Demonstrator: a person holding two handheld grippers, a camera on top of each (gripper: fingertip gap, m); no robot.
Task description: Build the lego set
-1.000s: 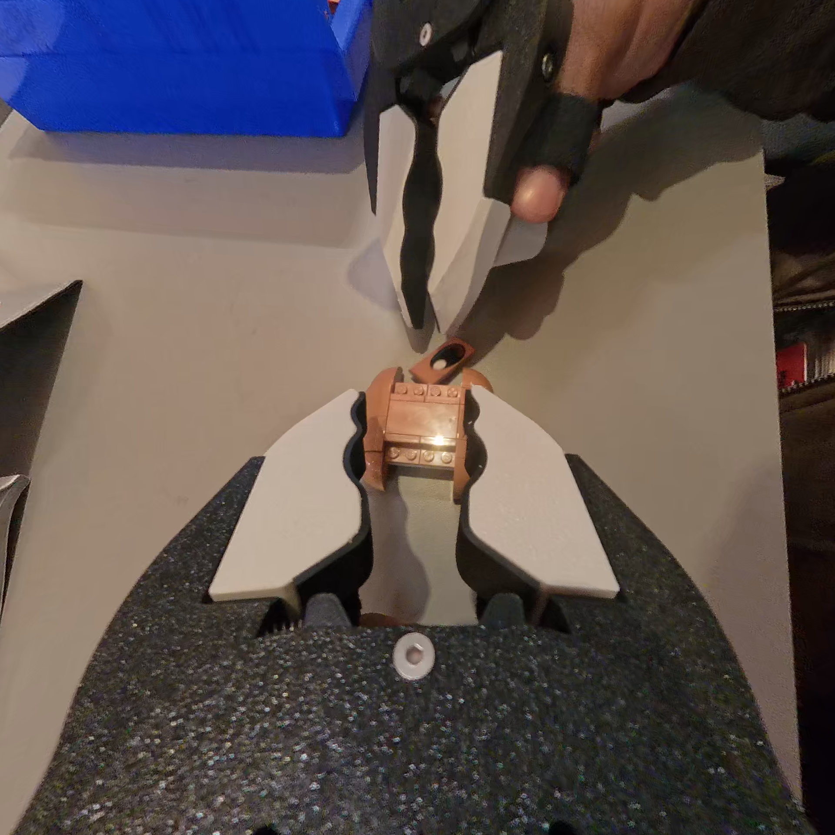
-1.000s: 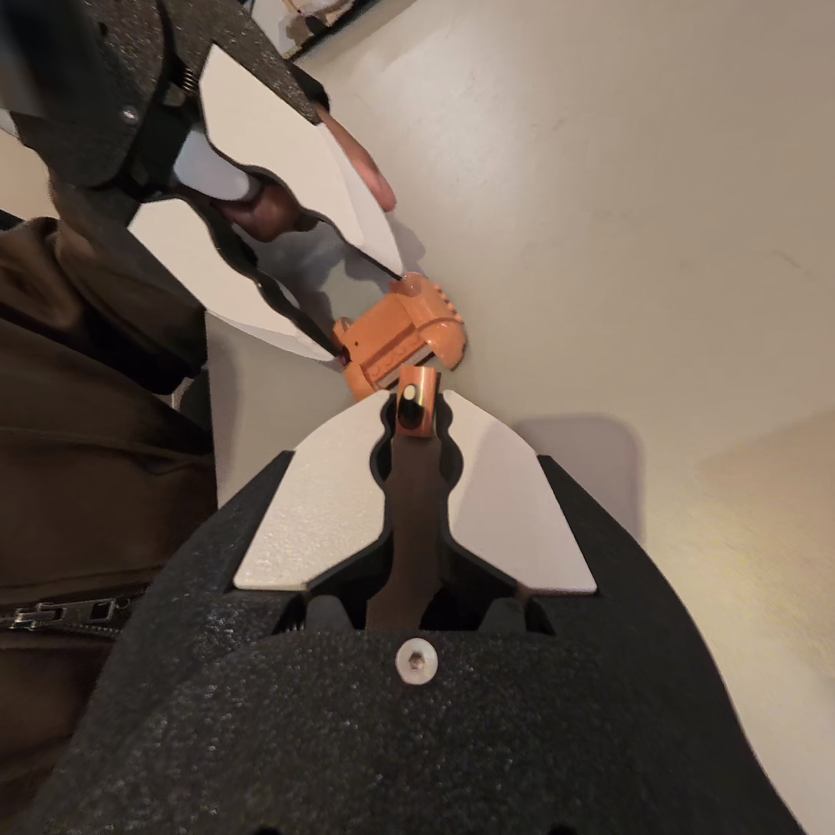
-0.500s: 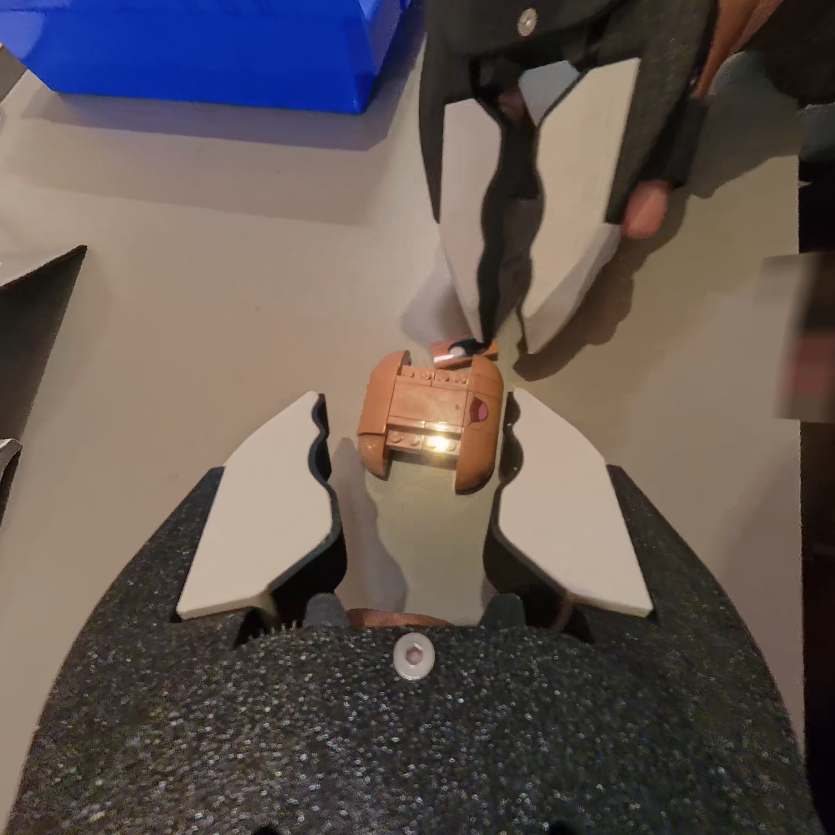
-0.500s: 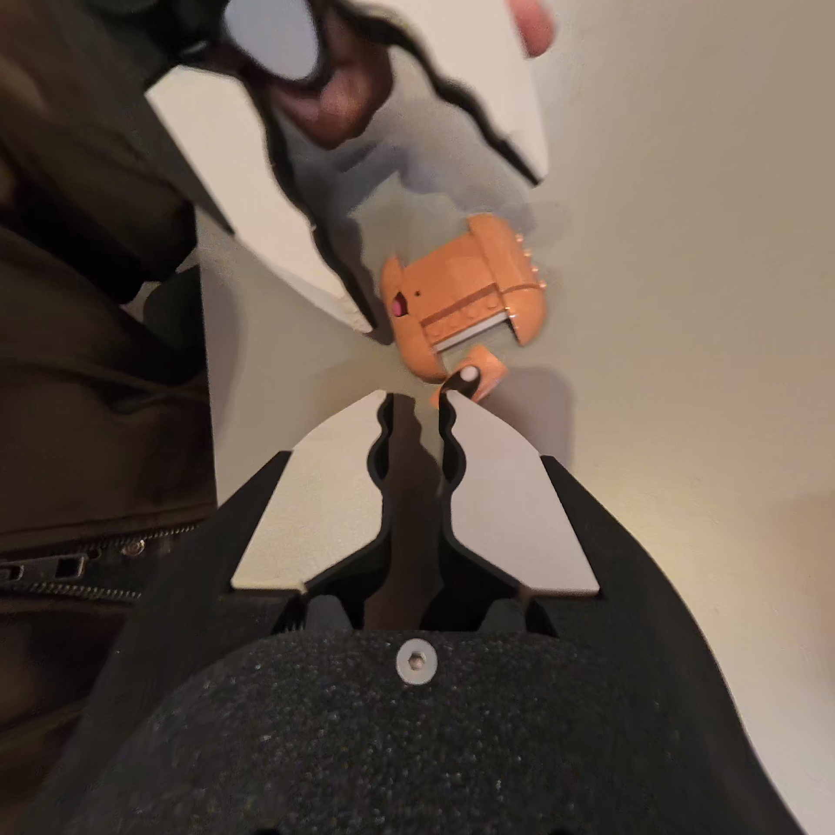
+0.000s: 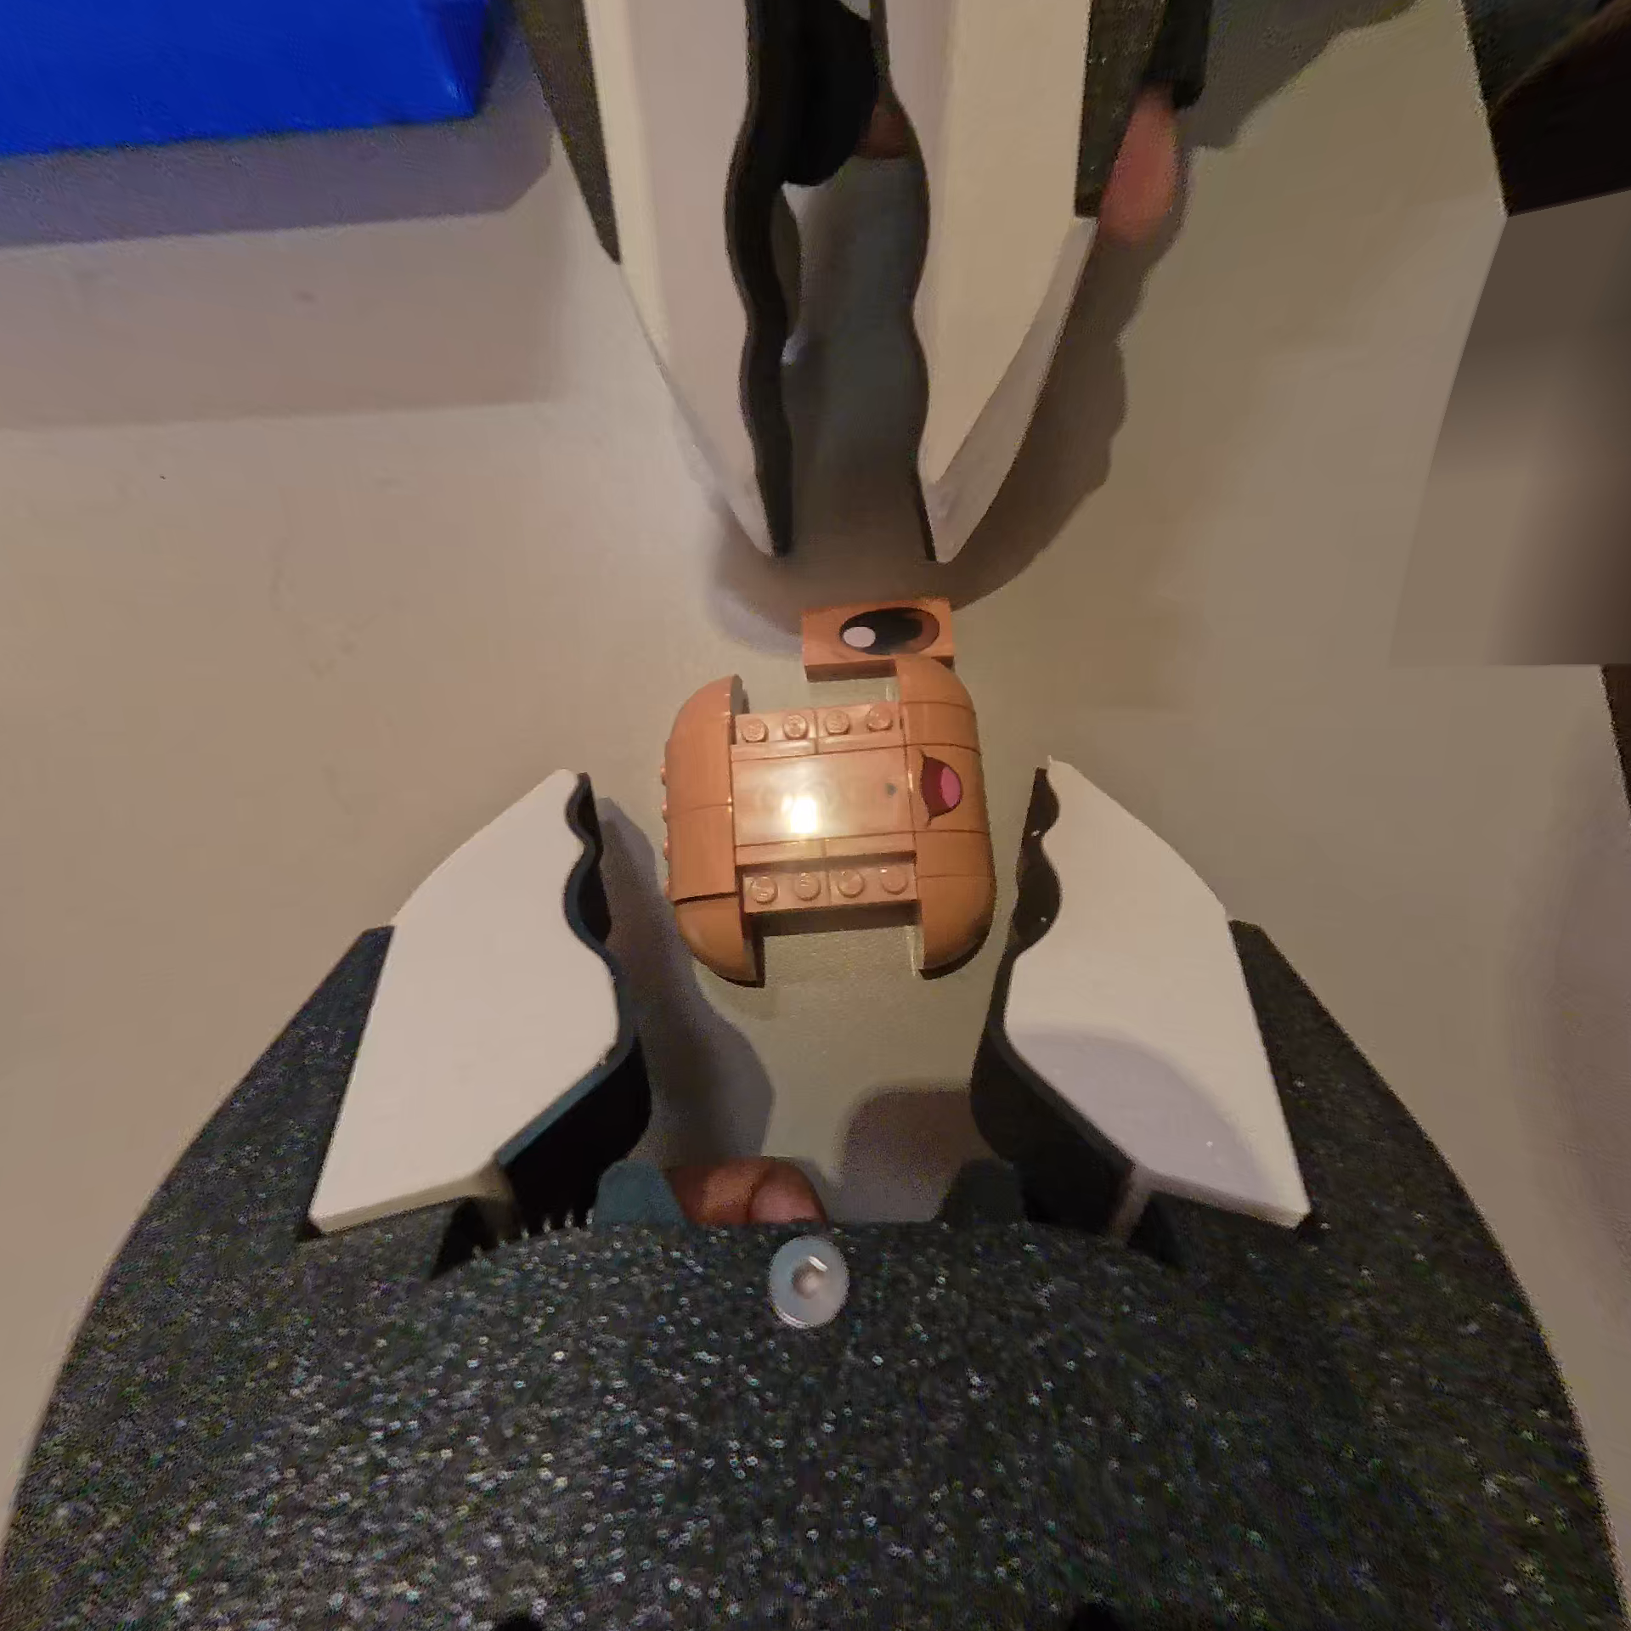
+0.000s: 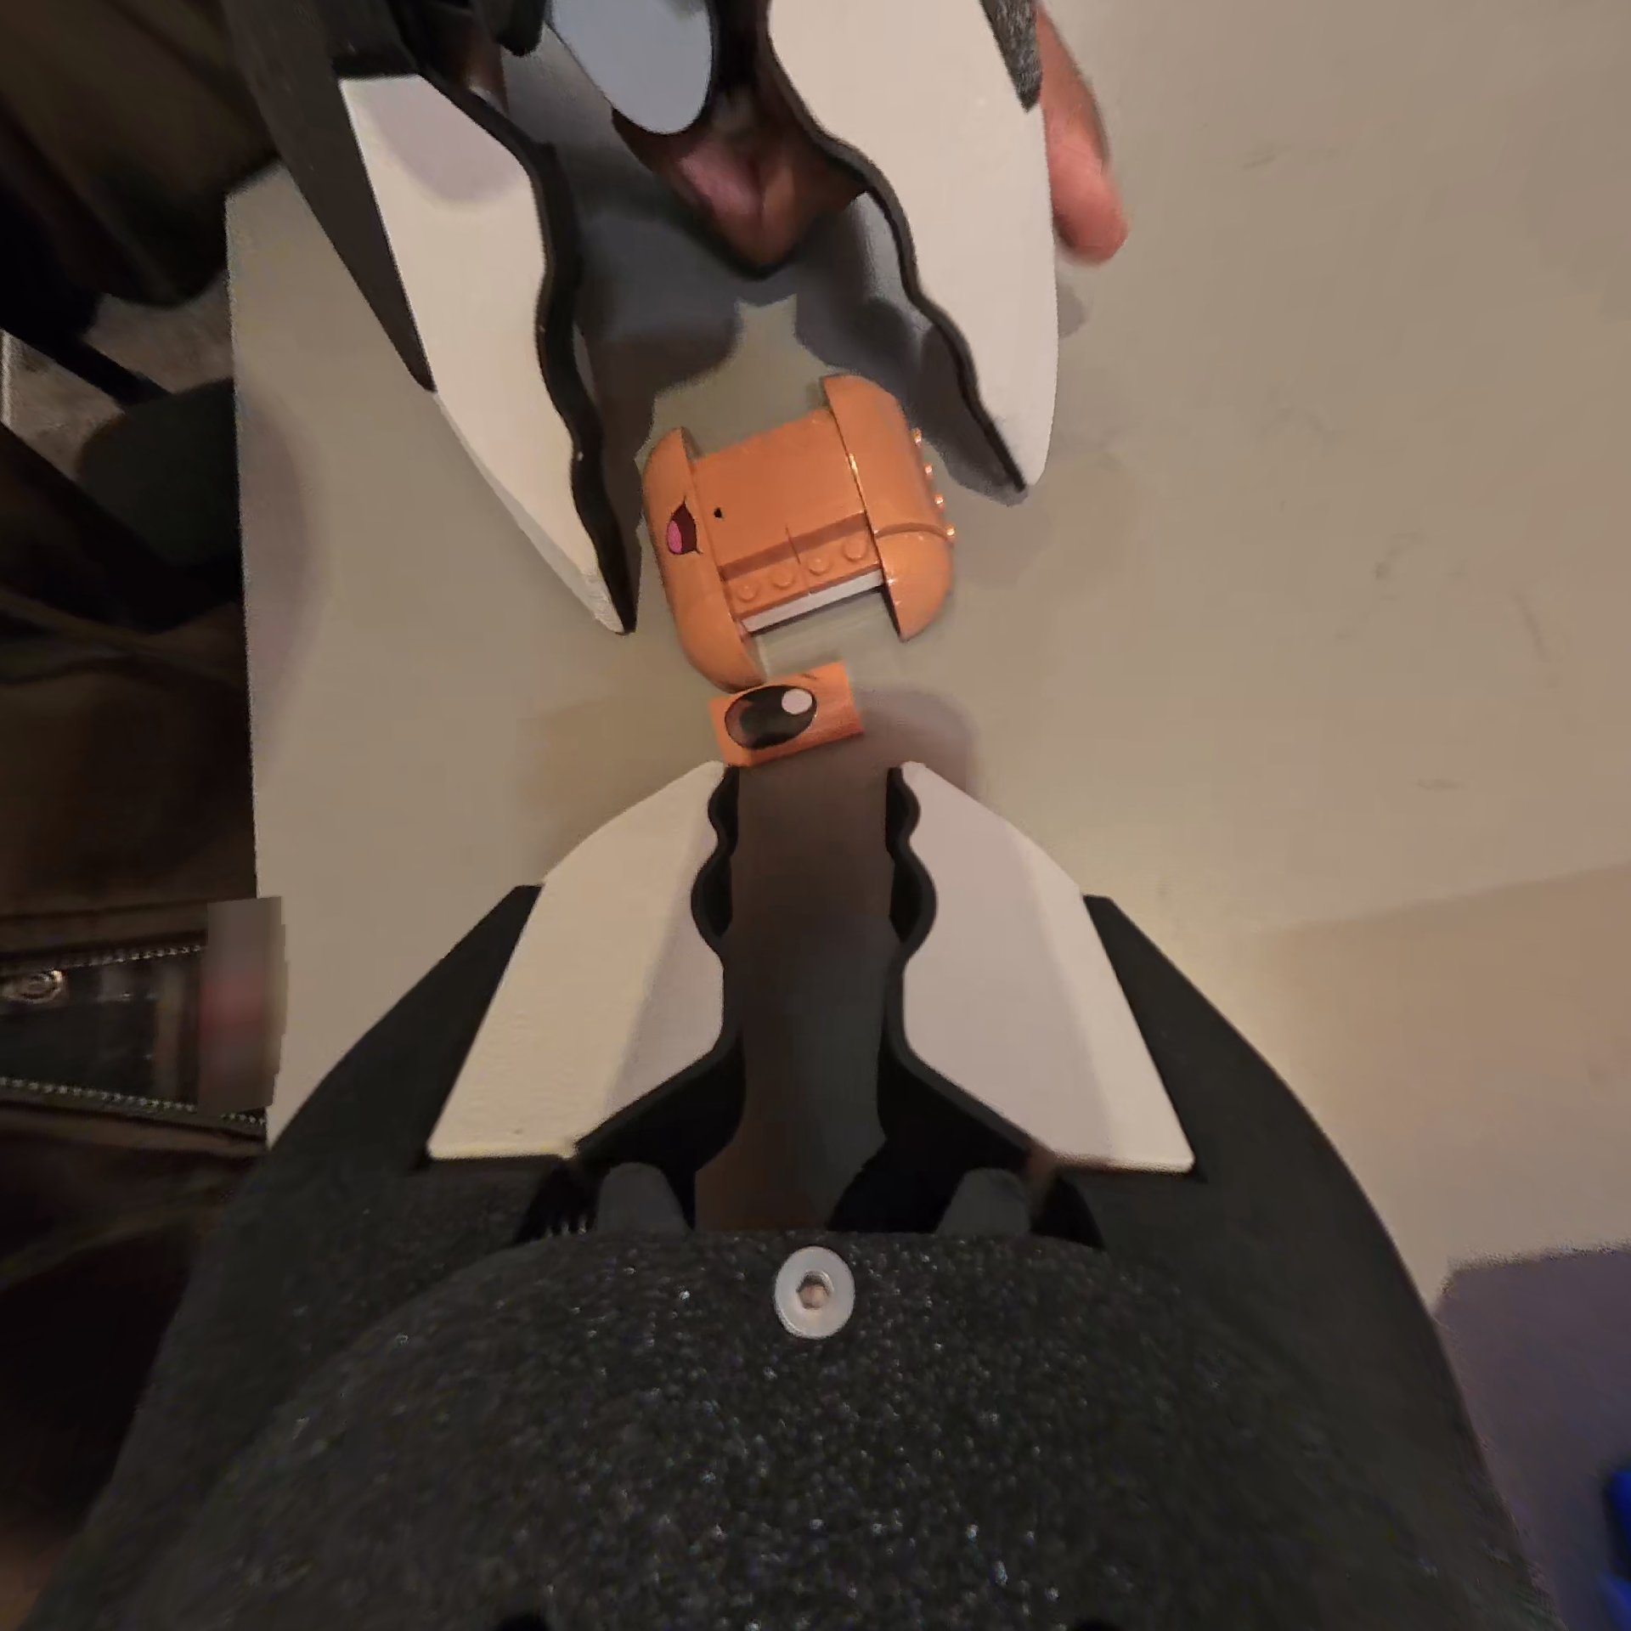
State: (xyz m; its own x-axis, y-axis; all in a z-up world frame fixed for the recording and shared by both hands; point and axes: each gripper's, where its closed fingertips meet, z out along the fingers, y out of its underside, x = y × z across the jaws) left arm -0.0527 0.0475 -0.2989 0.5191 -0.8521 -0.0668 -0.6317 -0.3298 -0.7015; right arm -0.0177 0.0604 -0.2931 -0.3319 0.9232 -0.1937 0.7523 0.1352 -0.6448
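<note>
Left gripper (image 5: 807, 785): jaws spread wide, flanking the brown lego body (image 5: 830, 825) without touching it.
Brown lego body: lies on the pale table (image 5: 265, 706), between the two grippers.
Eye tile (image 5: 878, 637): flat on the table, touching the body's far end.
Right gripper (image 6: 812, 772): jaws parted, empty, tips just short of the eye tile.
Left view only: blue bin (image 5: 221, 62), far left of the body.
Right view only: zipped dark jacket (image 6: 106, 1015).
Change: a second earlier each gripper was clamped on its piece; both have let go.

Off-task items before me: one blue bin (image 5: 229, 71) at far left, resting on the beige tabletop (image 5: 265, 618).
</note>
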